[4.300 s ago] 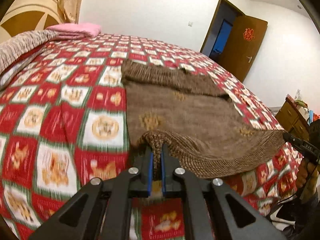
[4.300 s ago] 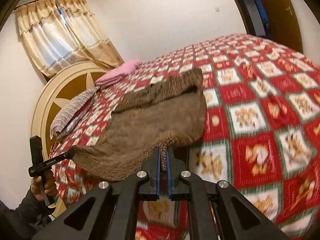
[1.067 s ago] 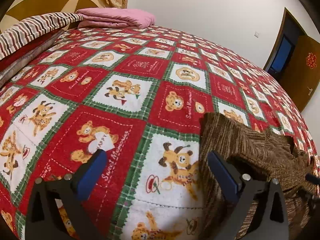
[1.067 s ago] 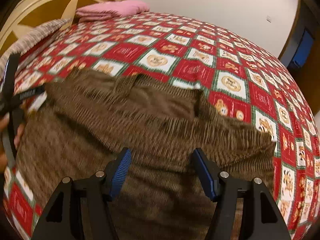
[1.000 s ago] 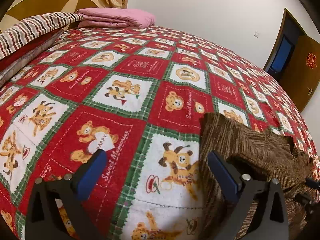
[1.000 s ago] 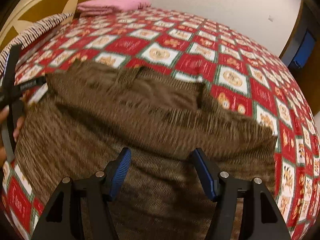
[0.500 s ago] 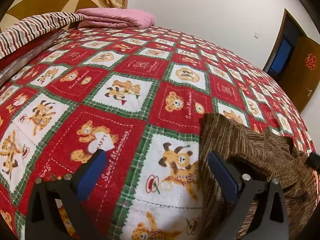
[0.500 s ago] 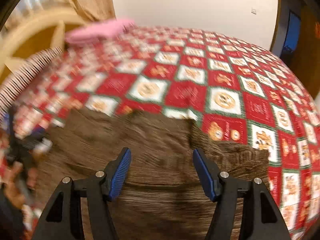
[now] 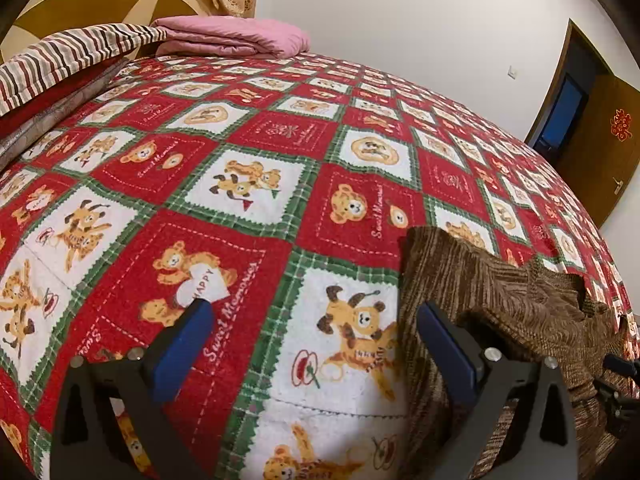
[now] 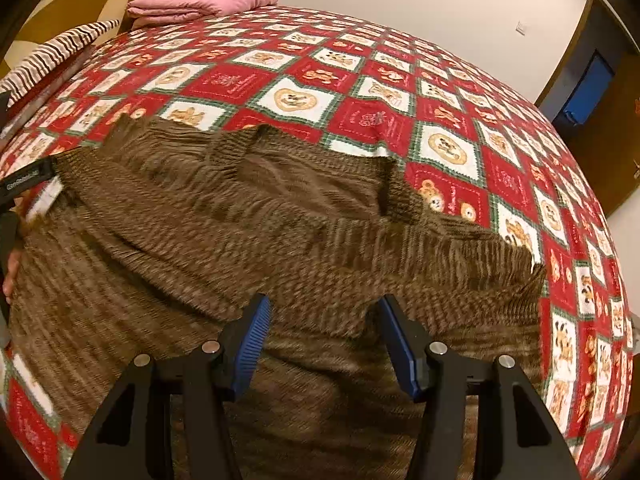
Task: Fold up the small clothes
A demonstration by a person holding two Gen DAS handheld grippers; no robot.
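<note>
A brown knitted sweater point(image 10: 280, 216) lies spread on the red bear-print bedspread point(image 10: 360, 92), its upper part folded over in a ridge. My right gripper point(image 10: 324, 320) hovers over the sweater's middle, jaws apart and closing, with only the flat knit below them, nothing pinched. In the left wrist view the sweater's rumpled corner point(image 9: 500, 292) lies at the lower right. My left gripper point(image 9: 312, 324) stands wide open above the bedspread point(image 9: 240, 160); its right finger is beside the sweater's edge and nothing sits between the pads.
A folded pink blanket point(image 10: 200, 2) and a striped cover point(image 9: 60, 56) lie at the head of the bed by the round headboard. A brown door point(image 9: 600, 140) stands at the right. The person's hand point(image 10: 10, 268) with the left gripper's handle shows at the left edge.
The right gripper swung up toward the far bedspread half a second ago, then came back over the sweater, its jaws a little narrower. The left gripper stayed still.
</note>
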